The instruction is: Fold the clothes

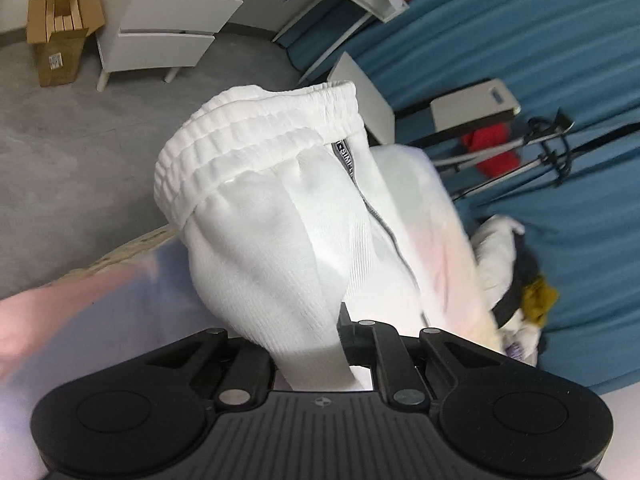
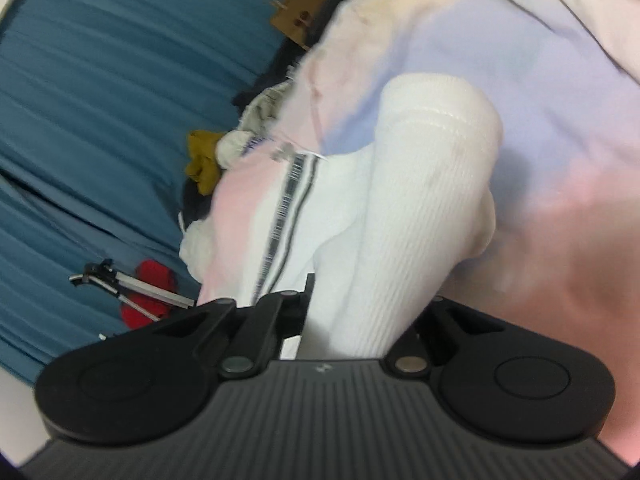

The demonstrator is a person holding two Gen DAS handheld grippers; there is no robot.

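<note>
White ribbed trousers with an elastic waistband and a grey side stripe [image 1: 280, 208] hang bunched in front of my left gripper [image 1: 316, 352], which is shut on the fabric. The waistband [image 1: 256, 132] curls over at the top. In the right wrist view the same white trousers [image 2: 404, 216] run up from my right gripper [image 2: 352, 320], which is shut on a ribbed fold. The fingertips of both grippers are hidden by cloth. Both hold the garment above a pastel pink and lilac sheet [image 2: 520, 120].
A pile of other clothes, white, dark and mustard [image 1: 516, 276], lies at the sheet's edge, also seen in the right wrist view [image 2: 208, 160]. Blue curtain [image 1: 520, 32], a tripod with a red item [image 1: 496, 148], white drawers [image 1: 168, 20] and a cardboard box [image 1: 60, 28] stand around.
</note>
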